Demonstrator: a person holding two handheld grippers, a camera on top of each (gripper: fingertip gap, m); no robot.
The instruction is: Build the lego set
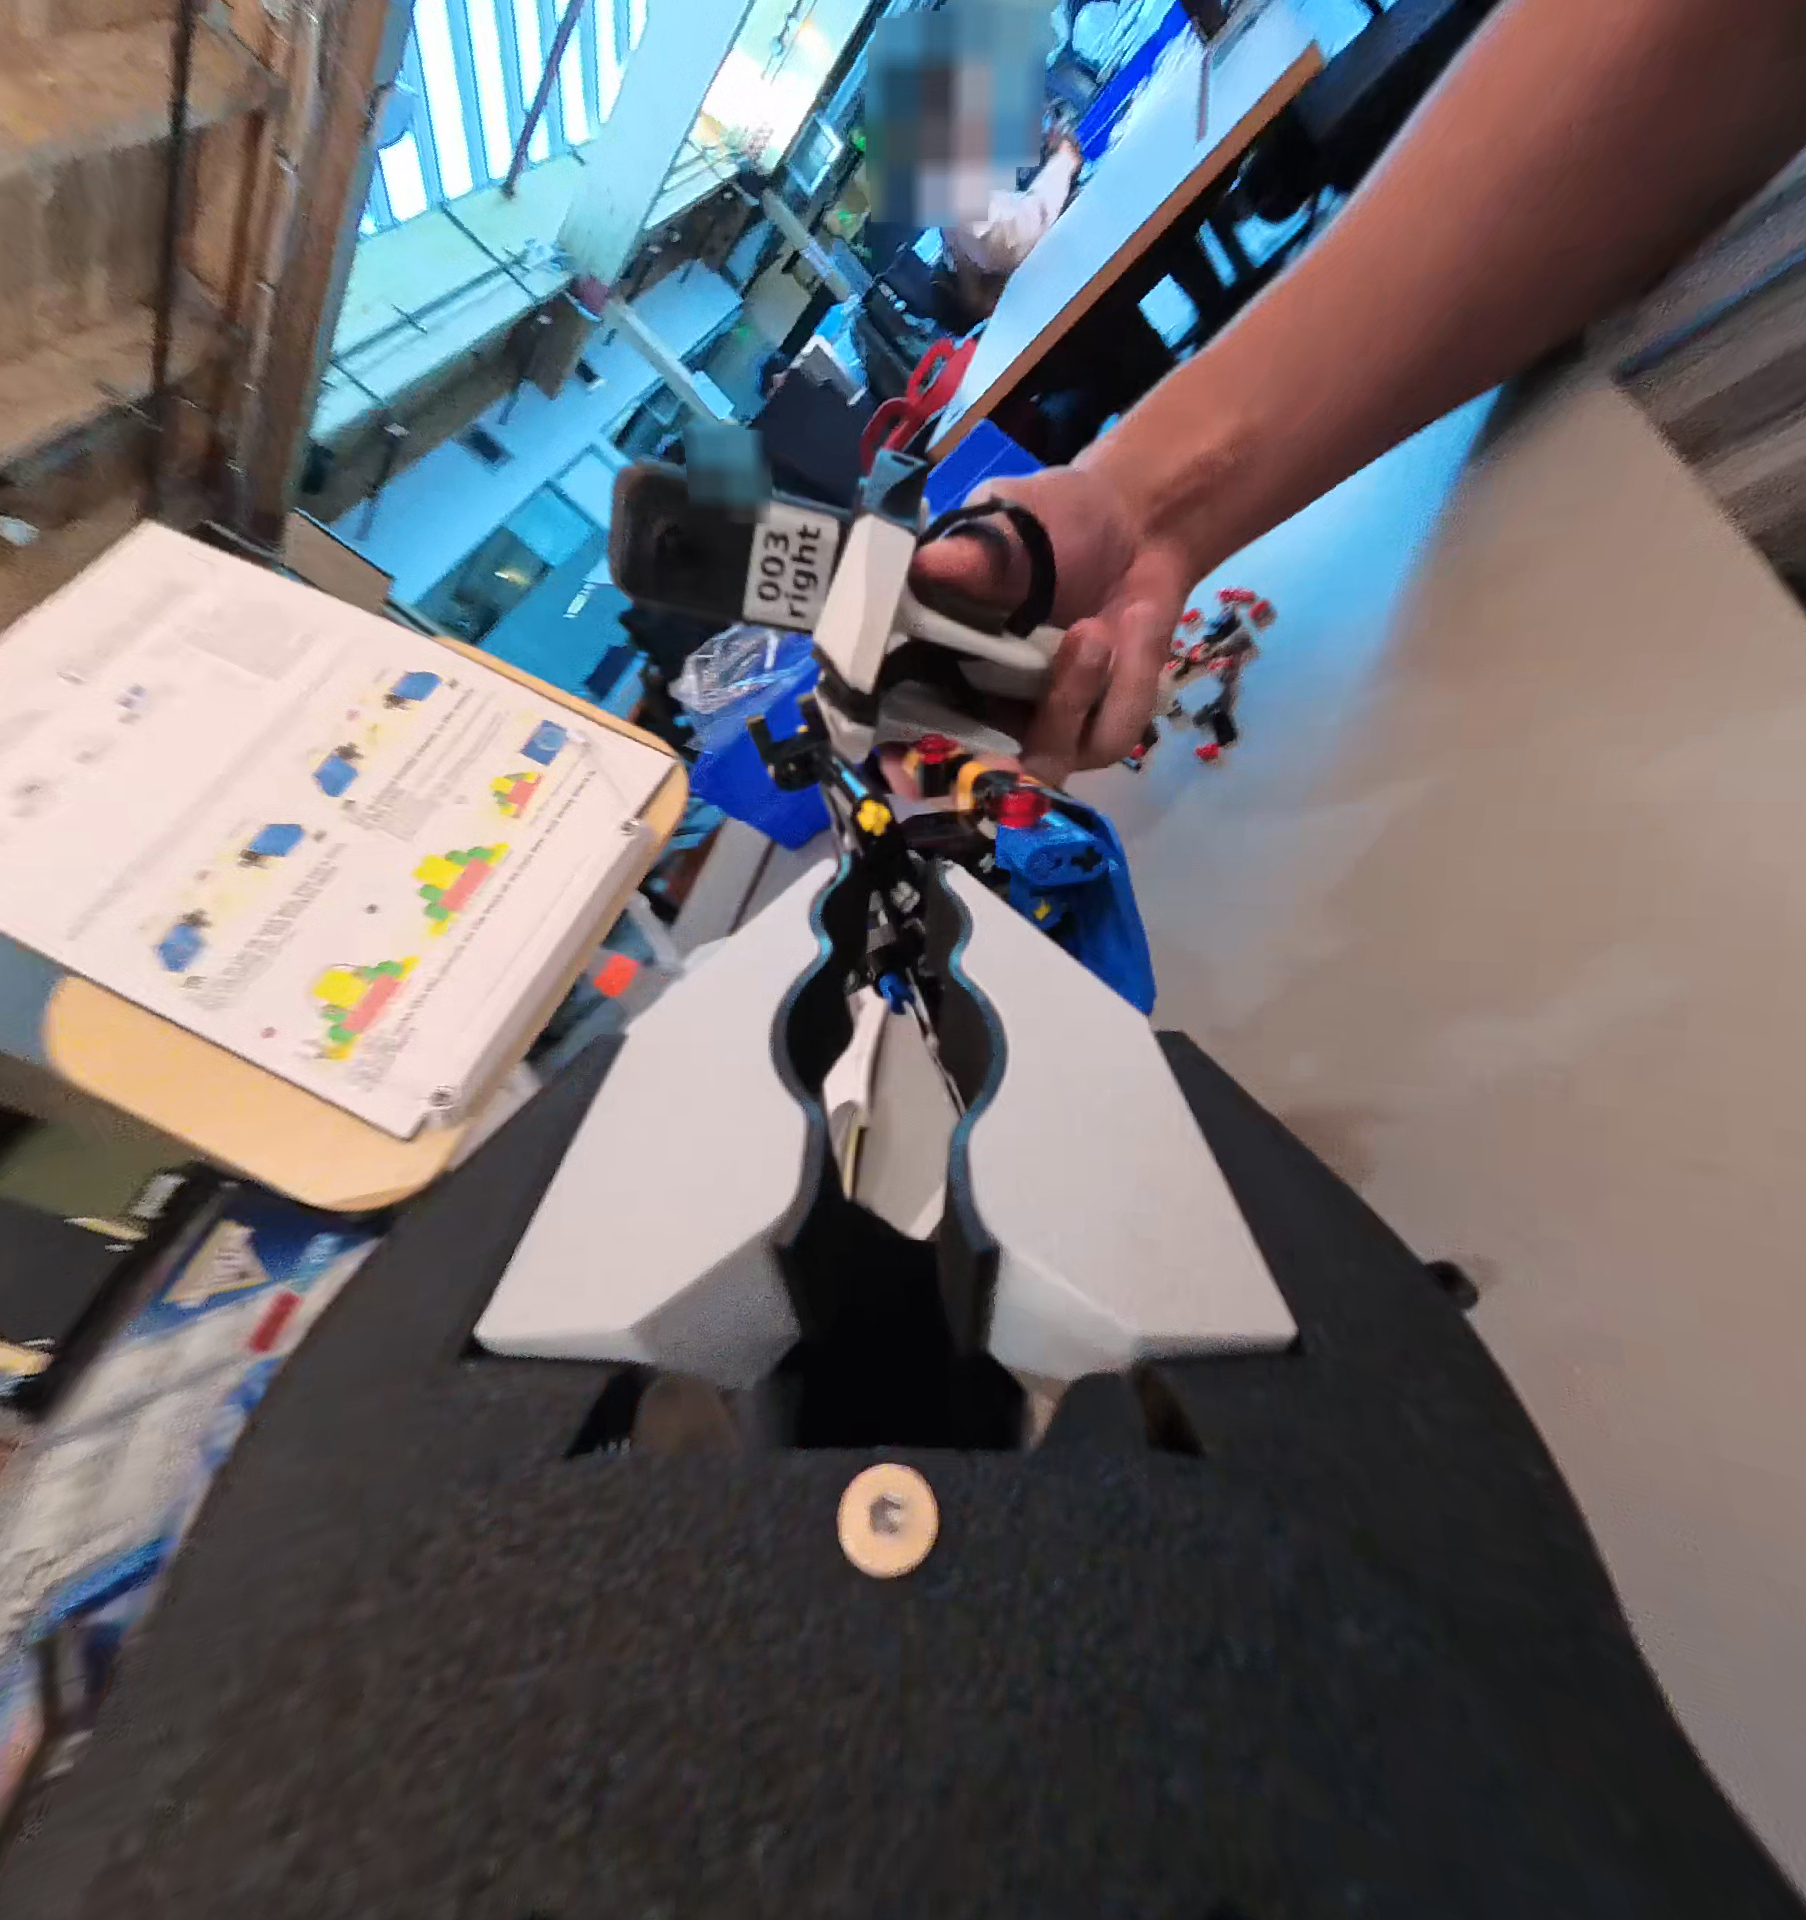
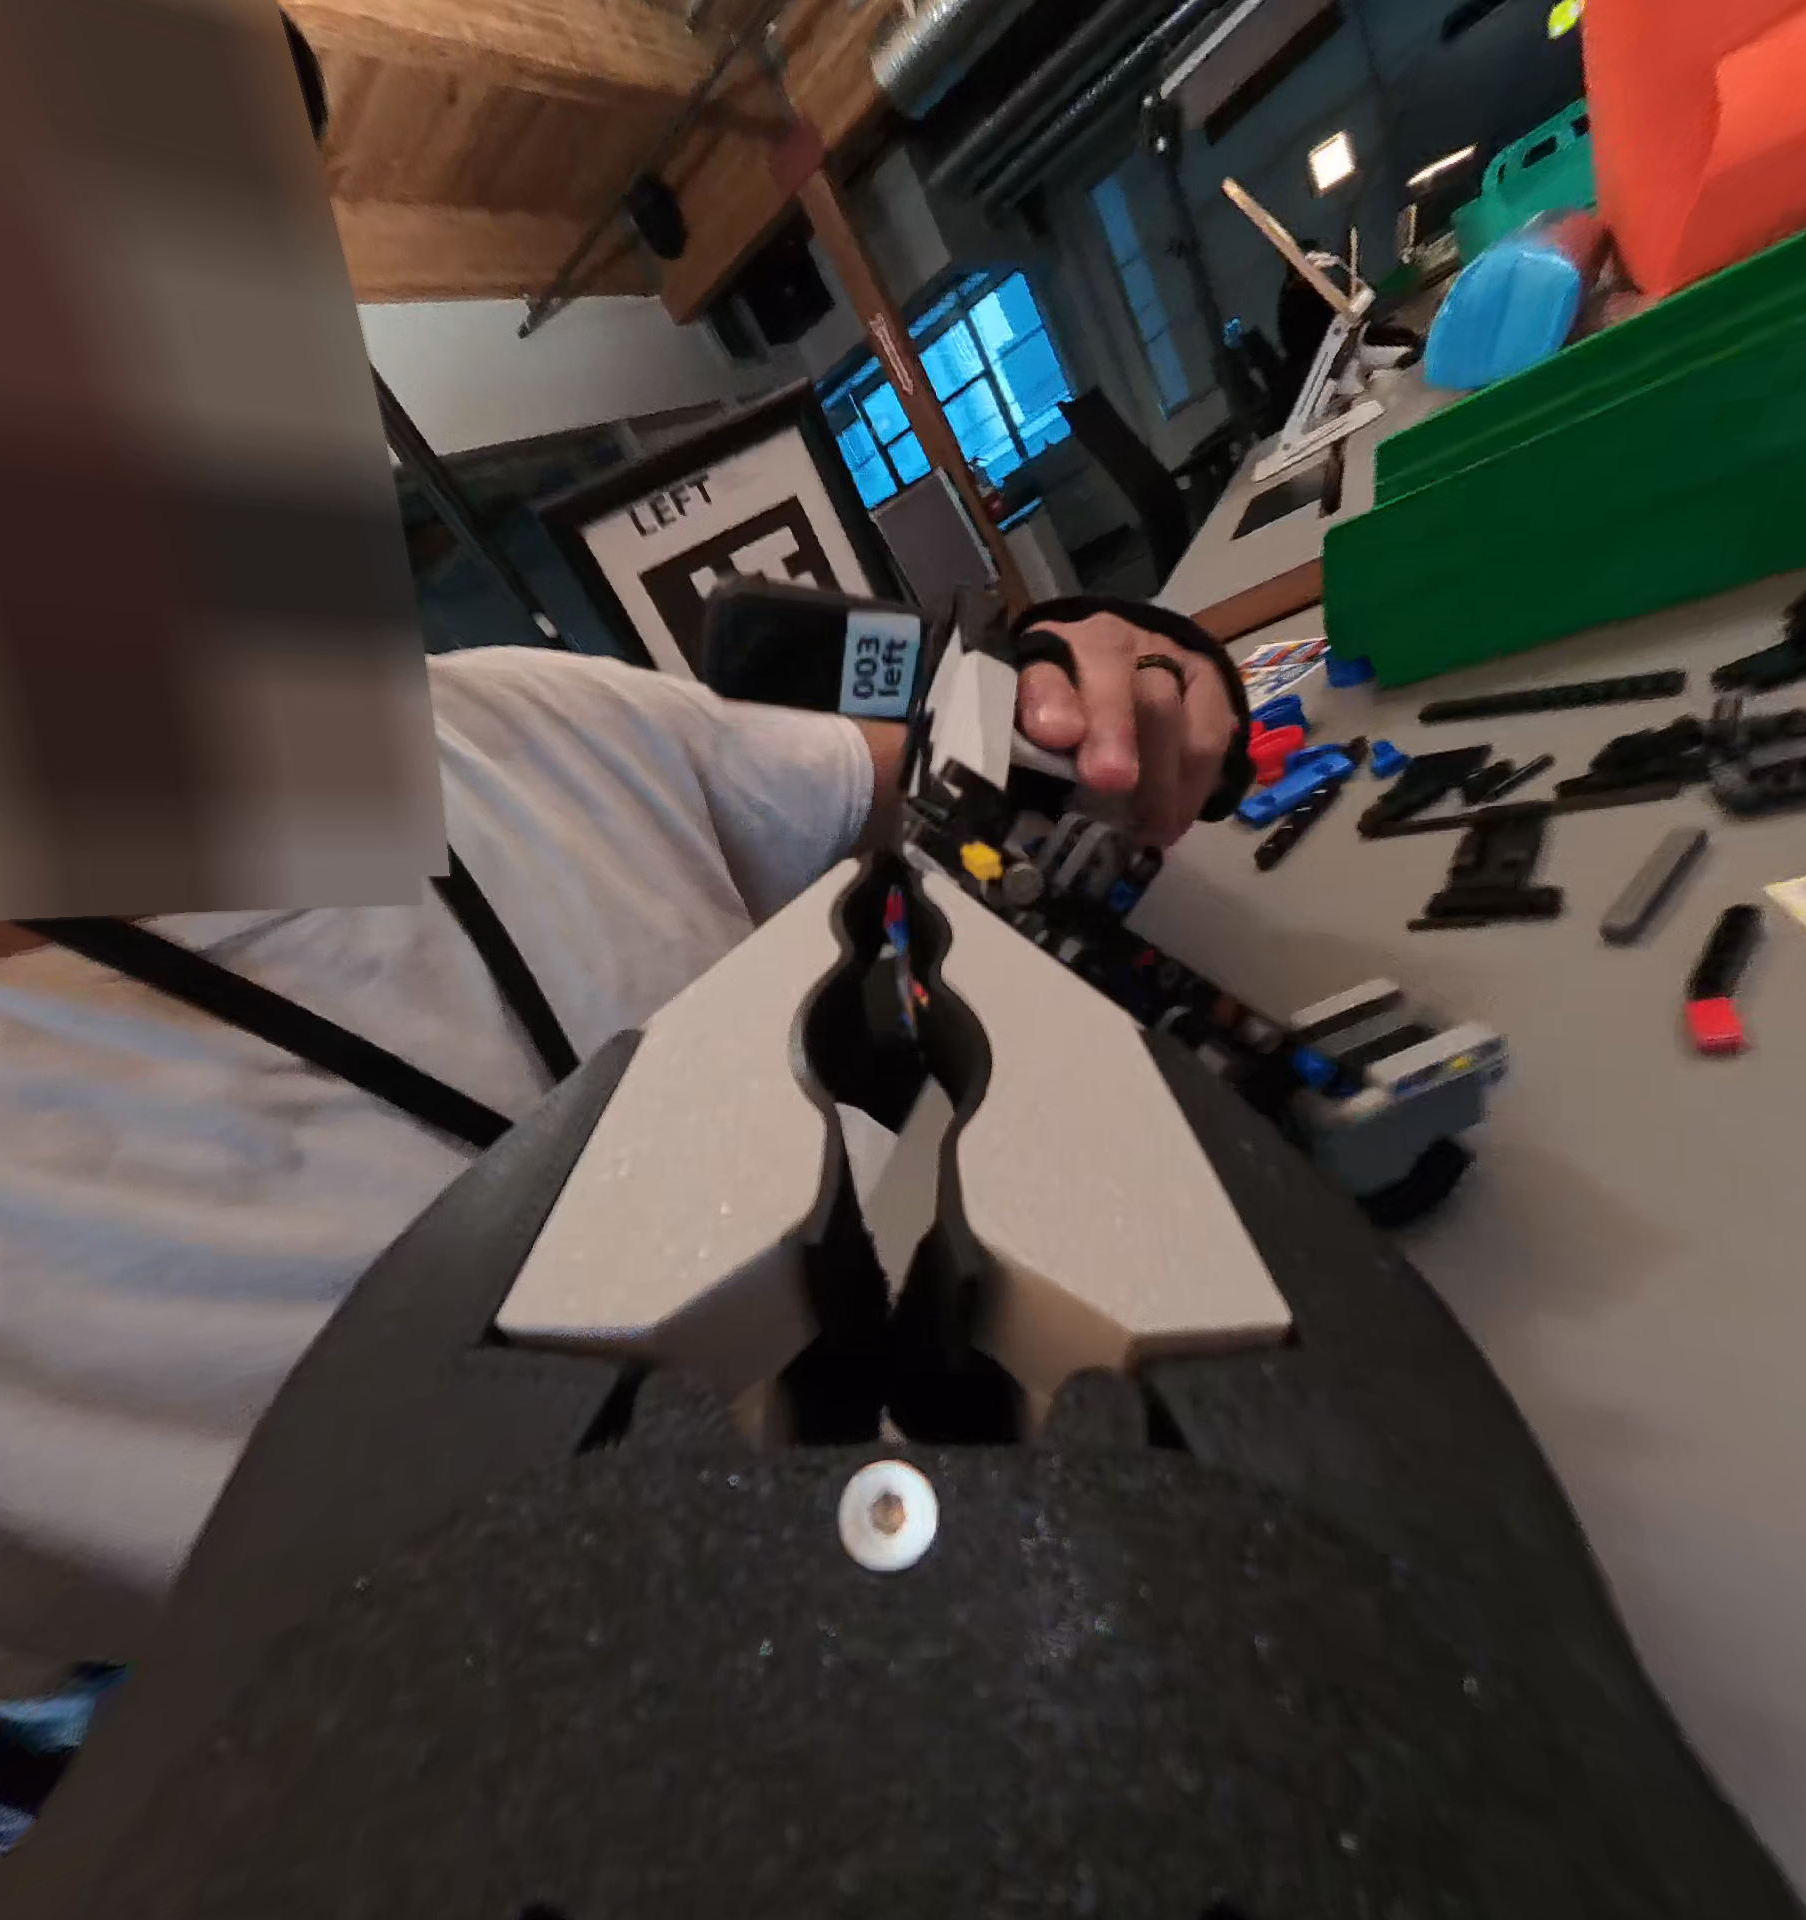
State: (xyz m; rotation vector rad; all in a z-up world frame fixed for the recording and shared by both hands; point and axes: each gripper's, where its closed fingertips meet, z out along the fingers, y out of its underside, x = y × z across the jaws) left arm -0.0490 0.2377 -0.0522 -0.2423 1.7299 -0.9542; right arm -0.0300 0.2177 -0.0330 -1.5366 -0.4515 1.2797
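Observation:
A partly built lego model [image 1: 1044, 857] of black beams with yellow, red and blue parts is held above the grey table between both grippers. My left gripper [image 1: 888, 883] is shut on the model's black end. The right gripper [image 1: 847, 727] shows beyond it in a person's hand and meets the model from the far side. In the right wrist view my right gripper [image 2: 883, 883] is shut on a thin part of the model [image 2: 1065, 883]. The model runs right to a grey wheeled section [image 2: 1398, 1081]. The left gripper [image 2: 930, 800] faces it, held by a hand.
Loose black beams [image 2: 1501, 821], a grey beam [image 2: 1657, 883], a red and black piece [image 2: 1720, 987] and blue pieces [image 2: 1294, 779] lie on the table before green boards [image 2: 1605, 499]. An instruction sheet [image 1: 286, 831] sits left on a stand. Small red and black parts [image 1: 1211, 665] lie farther off. The left gripper's tips are roughly 4 cm from the right gripper's.

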